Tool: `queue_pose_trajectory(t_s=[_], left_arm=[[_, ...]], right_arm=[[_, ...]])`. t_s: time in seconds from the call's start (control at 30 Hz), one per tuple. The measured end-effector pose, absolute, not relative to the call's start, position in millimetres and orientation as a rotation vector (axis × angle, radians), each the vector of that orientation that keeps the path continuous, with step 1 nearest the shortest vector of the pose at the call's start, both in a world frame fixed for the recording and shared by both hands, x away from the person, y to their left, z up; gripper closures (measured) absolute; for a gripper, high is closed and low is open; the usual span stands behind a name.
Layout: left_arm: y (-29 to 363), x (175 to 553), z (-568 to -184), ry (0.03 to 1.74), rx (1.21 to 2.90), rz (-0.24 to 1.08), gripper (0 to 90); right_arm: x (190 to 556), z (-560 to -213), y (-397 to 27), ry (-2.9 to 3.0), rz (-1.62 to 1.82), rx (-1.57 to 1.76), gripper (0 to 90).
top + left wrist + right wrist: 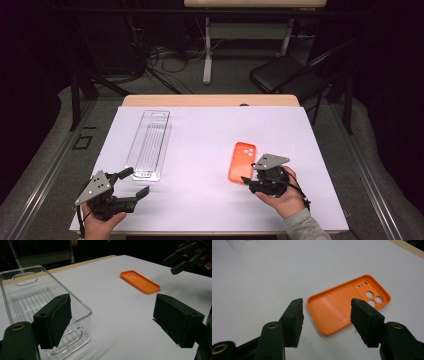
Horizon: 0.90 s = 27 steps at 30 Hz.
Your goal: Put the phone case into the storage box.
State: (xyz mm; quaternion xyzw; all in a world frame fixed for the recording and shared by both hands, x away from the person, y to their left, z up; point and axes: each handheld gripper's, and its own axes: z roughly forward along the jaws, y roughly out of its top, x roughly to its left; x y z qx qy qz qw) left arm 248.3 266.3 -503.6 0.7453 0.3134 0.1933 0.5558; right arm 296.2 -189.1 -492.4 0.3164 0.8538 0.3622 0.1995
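Note:
An orange phone case (242, 161) lies inside up on the white sheet, camera holes at its far end. My right gripper (250, 173) hovers at the case's near end, jaws open and apart from it; in the right gripper view the gripper (325, 311) frames the near corner of the case (342, 305). A clear plastic box (149, 145) lies left of centre, long side running away from me. My left gripper (138, 181) stands open just before the box's near end, holding nothing. The left gripper view has its gripper (112, 315), the box (75, 300), the case (140, 282) and the right gripper (172, 266) farther off.
A white sheet (200, 130) covers most of the wooden table (210, 100). Bare sheet lies between box and case. Beyond the table stand a black folding chair (285, 75), a desk frame (207, 45) and floor cables.

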Motion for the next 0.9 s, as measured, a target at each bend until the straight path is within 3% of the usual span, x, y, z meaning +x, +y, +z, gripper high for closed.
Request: queue_pose_trajectory(t_s=[0.47, 0.9], left_arm=[[265.8, 249.1, -504.6, 0.741, 1.768, 0.448, 15.3], [264.9, 249.5, -505.2, 0.737, 1.774, 0.443, 15.4]], right_arm=[[312.4, -485.6, -164.4, 2.551, 0.831, 0.839, 45.4], [324.8, -472.6, -151.6, 2.664, 0.677, 0.699, 53.9]])
